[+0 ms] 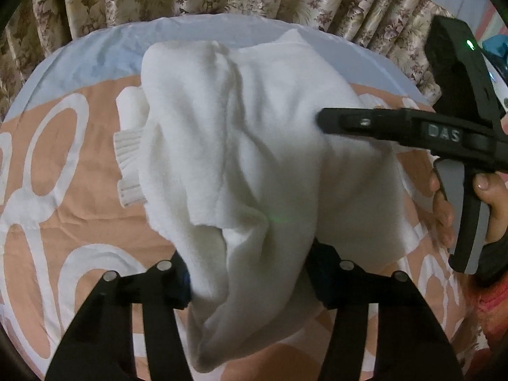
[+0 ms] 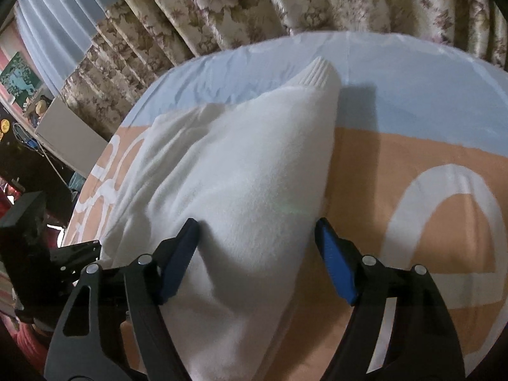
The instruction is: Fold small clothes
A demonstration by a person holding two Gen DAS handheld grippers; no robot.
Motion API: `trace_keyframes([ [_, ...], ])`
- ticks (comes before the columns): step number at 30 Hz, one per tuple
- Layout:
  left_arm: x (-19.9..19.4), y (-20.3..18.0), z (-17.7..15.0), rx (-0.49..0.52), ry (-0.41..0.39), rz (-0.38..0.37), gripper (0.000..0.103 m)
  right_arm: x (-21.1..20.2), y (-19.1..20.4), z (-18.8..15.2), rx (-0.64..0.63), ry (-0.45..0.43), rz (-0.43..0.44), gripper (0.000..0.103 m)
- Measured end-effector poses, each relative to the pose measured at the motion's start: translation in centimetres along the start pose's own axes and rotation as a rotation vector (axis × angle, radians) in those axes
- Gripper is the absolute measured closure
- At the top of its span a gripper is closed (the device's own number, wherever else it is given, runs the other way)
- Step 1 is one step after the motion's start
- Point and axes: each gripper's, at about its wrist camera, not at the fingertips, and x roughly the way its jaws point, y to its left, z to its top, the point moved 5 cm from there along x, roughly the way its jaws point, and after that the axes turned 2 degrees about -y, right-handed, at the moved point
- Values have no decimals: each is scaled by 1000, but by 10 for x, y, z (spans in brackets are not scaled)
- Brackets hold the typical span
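Observation:
A small white fleece garment [image 1: 241, 146] with ribbed cuffs lies bunched on the bed; it also shows in the right wrist view [image 2: 241, 171]. My left gripper [image 1: 249, 281] has its jaws wide apart with a thick fold of the garment draped between them. My right gripper [image 2: 257, 241] is open, its blue pads [image 2: 333, 260] straddling the garment's near edge. In the left wrist view the right gripper [image 1: 324, 120] comes in from the right and its tip presses on the garment's right side. One ribbed cuff [image 1: 130, 165] sticks out at left.
The bed cover [image 2: 412, 165] is orange with white loops and a pale blue band at the far side. Flowered curtains [image 2: 285, 3] hang right behind the bed. A person's hand [image 1: 489, 203] holds the right gripper's handle. Dark furniture and clutter [image 2: 28, 165] stand at left.

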Motion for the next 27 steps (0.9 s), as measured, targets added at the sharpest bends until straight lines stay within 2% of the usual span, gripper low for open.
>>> trace_keyframes([
  [2,-1,-2,1,7,-1,0,55,4,4,-1,-18,1,-7,41],
  [3,-2,-2,2,8,-2,0,60,5,7,-1,-37,1,-21,44],
  [4,-3,-1,3,6,-6,-3,66,4,11,0,-61,-3,-33,52],
  [7,-5,2,5,-18,-11,-19,74,-1,22,3,-132,-23,-62,66],
  [12,-9,-4,7,-15,-18,19,78,-8,37,5,-242,-85,-99,69],
  [16,-18,-18,14,-9,-41,38,79,-25,41,10,-260,-132,-84,71],
  [19,-31,-44,19,36,-73,58,79,-56,37,11,-274,-180,-79,71],
  [22,-42,-80,22,59,-103,40,79,-90,25,7,-268,-221,-85,71],
  [27,-27,-139,19,101,-96,19,79,-128,-21,-12,-236,-210,-130,71],
])
